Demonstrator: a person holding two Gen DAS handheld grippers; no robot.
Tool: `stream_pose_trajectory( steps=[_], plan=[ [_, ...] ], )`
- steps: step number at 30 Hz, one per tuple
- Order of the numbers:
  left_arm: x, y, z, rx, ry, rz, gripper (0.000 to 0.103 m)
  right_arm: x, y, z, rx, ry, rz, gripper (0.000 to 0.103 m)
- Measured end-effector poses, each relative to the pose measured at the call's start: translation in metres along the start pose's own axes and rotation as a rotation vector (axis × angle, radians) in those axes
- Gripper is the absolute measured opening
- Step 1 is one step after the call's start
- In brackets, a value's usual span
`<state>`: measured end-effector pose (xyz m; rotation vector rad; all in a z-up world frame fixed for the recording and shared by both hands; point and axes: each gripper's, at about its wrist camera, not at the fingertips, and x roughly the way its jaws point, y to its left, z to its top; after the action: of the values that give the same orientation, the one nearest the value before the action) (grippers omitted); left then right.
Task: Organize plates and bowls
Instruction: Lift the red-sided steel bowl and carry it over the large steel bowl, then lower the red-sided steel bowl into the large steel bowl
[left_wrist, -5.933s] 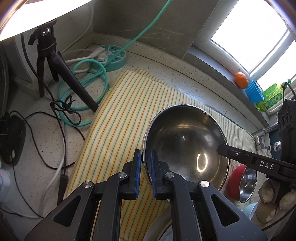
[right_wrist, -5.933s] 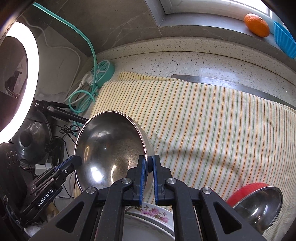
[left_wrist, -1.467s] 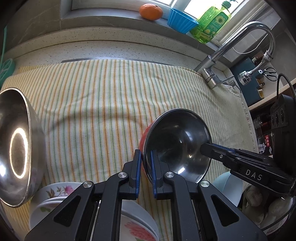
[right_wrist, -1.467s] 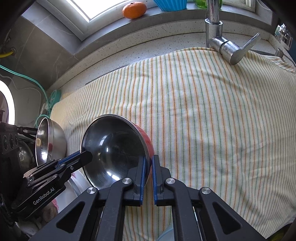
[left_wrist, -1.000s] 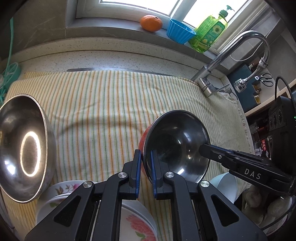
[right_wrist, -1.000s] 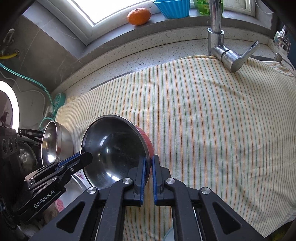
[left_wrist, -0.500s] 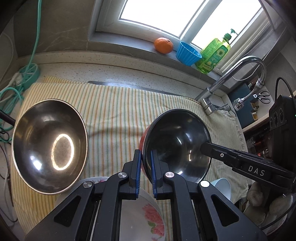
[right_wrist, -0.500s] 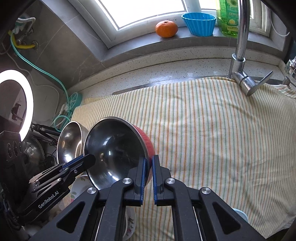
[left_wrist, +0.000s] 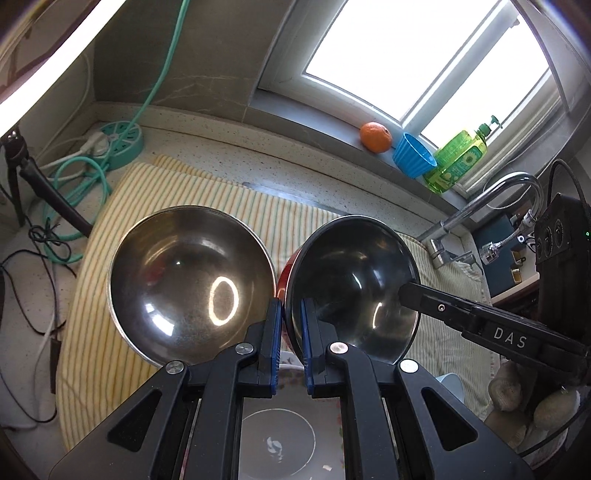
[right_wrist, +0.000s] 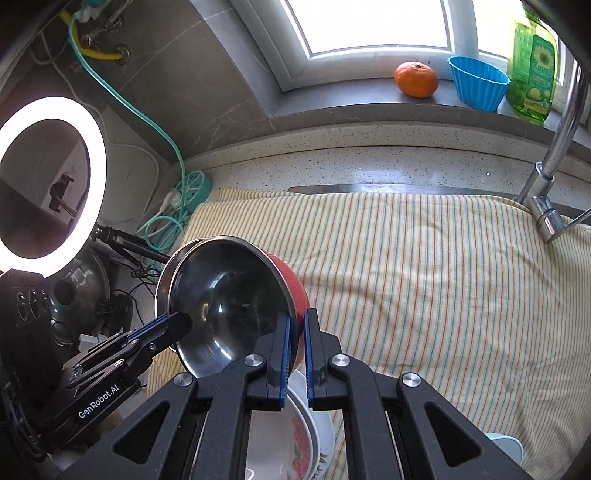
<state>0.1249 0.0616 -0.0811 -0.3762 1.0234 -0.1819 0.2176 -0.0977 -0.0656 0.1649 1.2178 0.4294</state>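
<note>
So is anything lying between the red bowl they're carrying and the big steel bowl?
Nothing visible. The red-sided steel bowl, gripped by both grippers, hangs right beside the large plain steel bowl, whose inside looks empty.

A striped cloth (right_wrist: 424, 280) covers the speckled countertop (right_wrist: 369, 166).
</note>
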Motion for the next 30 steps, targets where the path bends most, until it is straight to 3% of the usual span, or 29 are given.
stream_pose_trajectory(
  steps=[12,30],
  plan=[
    [-0.020,0.042,0.000,-0.084,-0.053,0.061,0.008,0.029,0.051,0.015,-0.088,0.020,0.033,0.007],
    [-0.006,0.075,0.000,-0.132,-0.028,0.135,0.008,0.083,0.073,0.031,-0.126,0.090,0.031,0.007]
  ],
)
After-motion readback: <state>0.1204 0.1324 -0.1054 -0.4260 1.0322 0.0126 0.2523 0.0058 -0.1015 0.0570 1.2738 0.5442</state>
